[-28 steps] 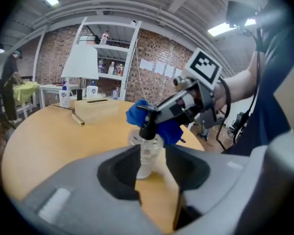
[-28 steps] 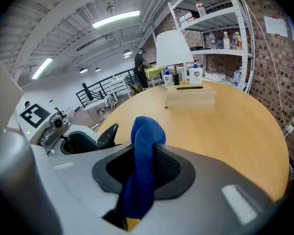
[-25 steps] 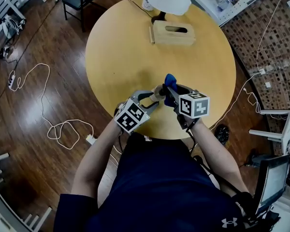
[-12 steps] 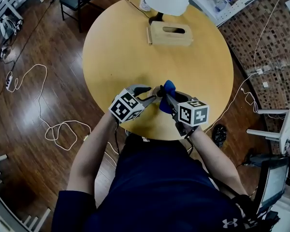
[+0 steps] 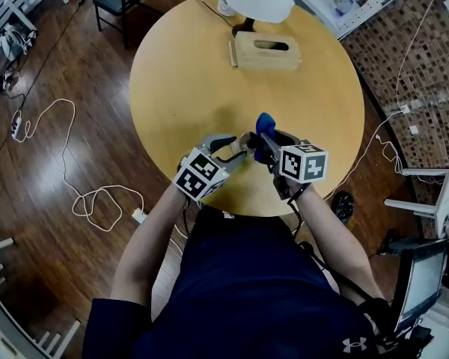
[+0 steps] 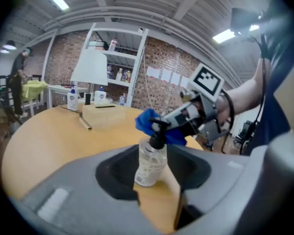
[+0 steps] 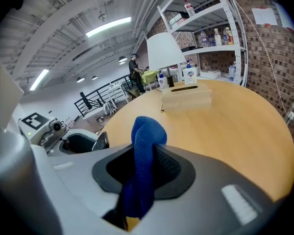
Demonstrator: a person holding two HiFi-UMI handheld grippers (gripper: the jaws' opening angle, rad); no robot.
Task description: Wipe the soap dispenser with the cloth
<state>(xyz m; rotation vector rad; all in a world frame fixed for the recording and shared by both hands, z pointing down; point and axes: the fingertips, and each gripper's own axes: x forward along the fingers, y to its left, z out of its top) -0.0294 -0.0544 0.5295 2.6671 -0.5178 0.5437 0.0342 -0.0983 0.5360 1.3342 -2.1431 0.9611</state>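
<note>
While the soap dispenser [image 6: 149,163] is held at the tabletop [image 5: 202,73] edge in the left tongs [image 6: 154,182], just tightened, its pump is touched by the cloth [image 7: 144,160] pinched in the right tongs [image 7: 137,180]; wiping judged underway, body outstanding.

The left gripper [image 5: 238,149], its jaws just closing, clamps the soap dispenser [image 6: 149,164]. The right gripper [image 5: 266,142], close beside it, pinches the blue cloth [image 7: 143,155].
</note>
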